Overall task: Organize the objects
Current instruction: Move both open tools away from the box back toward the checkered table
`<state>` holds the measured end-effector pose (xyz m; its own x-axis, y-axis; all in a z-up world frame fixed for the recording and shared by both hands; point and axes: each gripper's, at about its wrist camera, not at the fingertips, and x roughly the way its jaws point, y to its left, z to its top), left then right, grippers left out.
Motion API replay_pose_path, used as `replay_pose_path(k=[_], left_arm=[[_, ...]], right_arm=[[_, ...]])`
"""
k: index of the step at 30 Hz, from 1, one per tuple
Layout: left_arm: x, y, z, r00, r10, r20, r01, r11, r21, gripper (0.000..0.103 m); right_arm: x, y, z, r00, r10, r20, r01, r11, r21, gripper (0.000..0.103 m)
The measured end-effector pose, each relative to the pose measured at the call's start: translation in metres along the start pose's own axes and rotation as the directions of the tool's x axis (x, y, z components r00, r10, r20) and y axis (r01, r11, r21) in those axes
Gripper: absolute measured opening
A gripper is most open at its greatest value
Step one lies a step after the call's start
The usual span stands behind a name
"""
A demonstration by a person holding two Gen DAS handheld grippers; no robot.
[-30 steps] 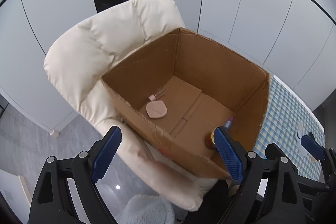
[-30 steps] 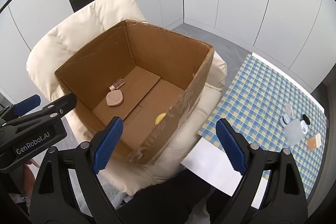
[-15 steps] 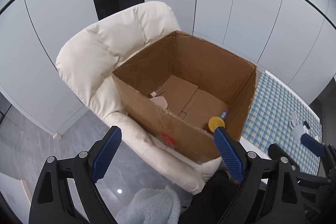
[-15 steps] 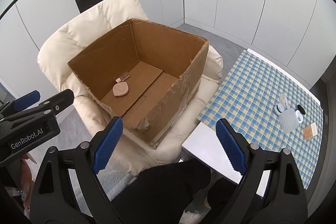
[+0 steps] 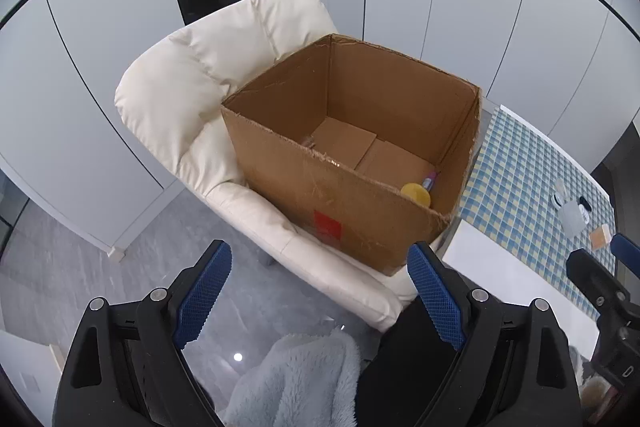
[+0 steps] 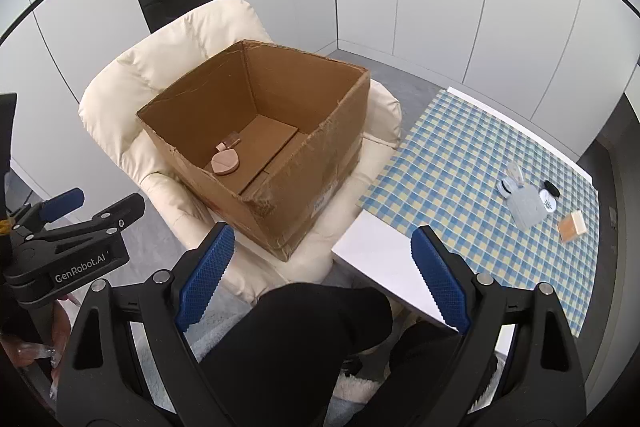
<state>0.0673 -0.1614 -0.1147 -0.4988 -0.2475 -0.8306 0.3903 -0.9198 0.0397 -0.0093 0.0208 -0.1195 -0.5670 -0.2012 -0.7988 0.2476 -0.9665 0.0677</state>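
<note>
- Both grippers are empty. The left gripper (image 5: 316, 291) has its jaws spread wide with nothing between the pads, and so has the right gripper (image 6: 322, 281). Both hang above the near side of the chair (image 6: 120, 83), tilted downward.
- The box (image 6: 320, 163) sits on the chair seat, open at the top, just beside the table's left edge.
- Some things are already inside. A pink heart-shaped piece (image 6: 225, 161) lies on the box floor near the far-left wall, with a small clip-like item (image 6: 231, 138) touching its top. A yellow round thing (image 5: 416, 193) and a thin tube (image 5: 429, 181) lie in the near-right corner of the floor.
- More things wait on the table (image 6: 460, 163), clustered near its far-right corner on the checked cloth: a pale pouch (image 6: 526, 205), a clear piece (image 6: 514, 173), a small white round (image 6: 547, 201), a dark round (image 6: 551, 188) and a tan block (image 6: 571, 225).
- My reading is that this is the gap between a drop into the box and the next pickup, so the sorting is part done.
- The next move most likely falls to the right gripper, since it is nearer the table. It calls for a reach across to that far-right corner.
- The items there lie close together, some touching, so the jaws must line up on one thing only. The tan block stands a little apart and looks the easiest to take.
- The pouch looks soft and flat, so it may need a low pinch at an edge.
</note>
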Motion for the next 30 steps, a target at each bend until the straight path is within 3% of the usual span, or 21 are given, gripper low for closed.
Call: replay_pose_path(k=[9,12,30], left_arm=[[-0.008,-0.011,-0.026,1.000,-0.003,-0.023,0.004,0.999,0.042,0.090],[-0.010,-0.012,-0.027,0.999,-0.038,-0.033,0.039,0.999,0.026,0.090],[-0.010,-0.030,-0.029,0.999,-0.040,-0.022,0.041,0.998,0.047,0.090]], right_arm=[[-0.024,-0.006,-0.025,1.000,-0.028,0.000,0.028,0.999,0.026,0.092],[-0.032,-0.008,-0.033,0.999,-0.032,0.002,0.032,0.999,0.038,0.092],[-0.035,-0.026,-0.041,0.999,-0.047,-0.003,0.047,0.995,0.087,0.092]])
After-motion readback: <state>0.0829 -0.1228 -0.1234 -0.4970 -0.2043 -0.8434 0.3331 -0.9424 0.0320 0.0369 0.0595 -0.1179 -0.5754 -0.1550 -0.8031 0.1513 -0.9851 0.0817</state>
